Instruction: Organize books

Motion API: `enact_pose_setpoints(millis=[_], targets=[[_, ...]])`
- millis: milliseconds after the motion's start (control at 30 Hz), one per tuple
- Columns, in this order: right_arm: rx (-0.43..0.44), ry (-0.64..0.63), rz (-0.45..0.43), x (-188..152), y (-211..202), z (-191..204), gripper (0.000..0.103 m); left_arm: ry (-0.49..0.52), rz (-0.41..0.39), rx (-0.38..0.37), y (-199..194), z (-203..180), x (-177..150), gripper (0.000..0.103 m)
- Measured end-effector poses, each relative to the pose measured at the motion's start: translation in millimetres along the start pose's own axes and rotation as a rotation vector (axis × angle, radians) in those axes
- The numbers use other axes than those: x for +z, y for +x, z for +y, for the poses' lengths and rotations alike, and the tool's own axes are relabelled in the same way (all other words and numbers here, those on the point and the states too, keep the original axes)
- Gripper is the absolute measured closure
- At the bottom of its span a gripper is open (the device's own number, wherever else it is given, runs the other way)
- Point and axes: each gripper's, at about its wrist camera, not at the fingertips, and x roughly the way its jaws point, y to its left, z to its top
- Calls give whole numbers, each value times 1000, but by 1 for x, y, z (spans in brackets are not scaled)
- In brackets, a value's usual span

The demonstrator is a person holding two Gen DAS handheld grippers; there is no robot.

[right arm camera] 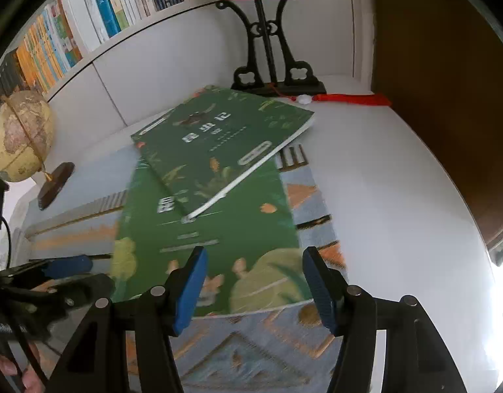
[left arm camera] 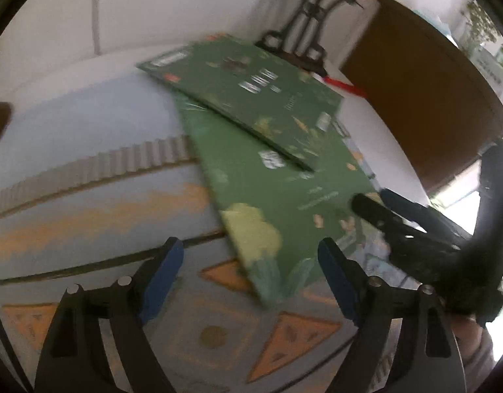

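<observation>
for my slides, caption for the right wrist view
Open right gripper above two overlapping green books on a patterned mat.

Two green books point(right arm camera: 218, 150), leaf-printed; blue-orange triangle-patterned mat point(right arm camera: 251, 344); white table point(right arm camera: 398, 196)

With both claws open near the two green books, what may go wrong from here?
1. The upper green book lies skewed across the lower green book; gripping the lower one may make it slide off.
2. The upper book's far corner is close to the black stand and may hit it.
3. The right claw and left claw are close and may collide.
</observation>
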Motion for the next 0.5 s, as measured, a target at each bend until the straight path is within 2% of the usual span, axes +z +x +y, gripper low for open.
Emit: enact_pose_setpoints(millis=[233, 333, 367, 433, 500], targets=[[28, -42, -29, 9, 11, -1, 37, 18, -10, -15, 9, -8, 8, 5], [140, -2, -35, 18, 19, -8, 19, 38, -3, -91, 11, -10, 10, 1], [204, 7, -14, 21, 22, -7, 20, 48, 0, -102, 10, -10, 8, 1], [235, 28, 6, 24, 20, -6, 19, 61, -3, -80, 6, -6, 4, 1], [262, 38, 27, 21, 17, -5, 19, 43, 6, -91, 0, 2, 1, 1]])
